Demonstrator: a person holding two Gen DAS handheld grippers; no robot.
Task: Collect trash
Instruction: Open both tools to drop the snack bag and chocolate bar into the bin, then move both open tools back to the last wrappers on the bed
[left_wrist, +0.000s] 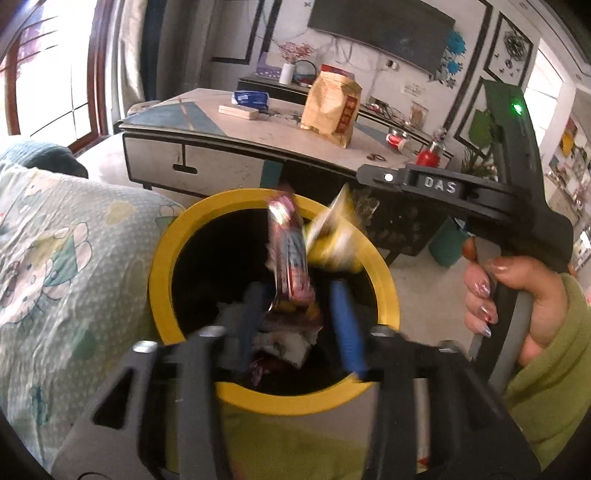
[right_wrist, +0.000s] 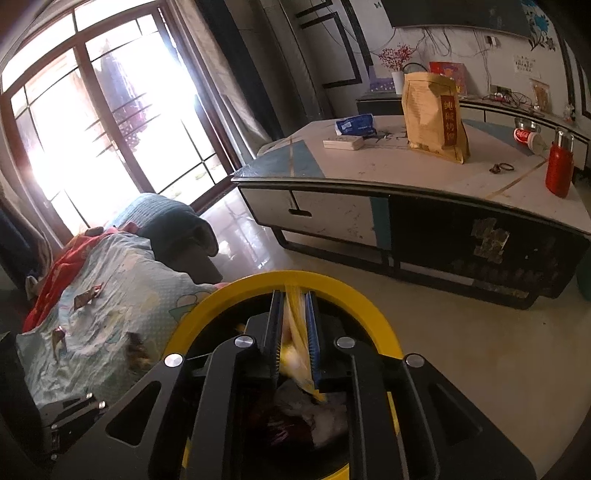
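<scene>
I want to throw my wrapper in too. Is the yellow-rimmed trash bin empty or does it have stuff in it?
It has stuff in it. Inside the yellow-rimmed trash bin, crumpled white paper and dark red wrappers show; how full, cannot tell.

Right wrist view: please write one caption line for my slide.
Right gripper pinches a yellow wrapper above the yellow-rimmed trash bin, beside the bed.

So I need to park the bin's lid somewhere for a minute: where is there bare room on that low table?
On the table, the widest bare patch lies between the power strip and the near edge, left of the tan paper bag. Another lies between the bag and the red flask, apart from a small ring-shaped item. The far edge is crowded.
</scene>
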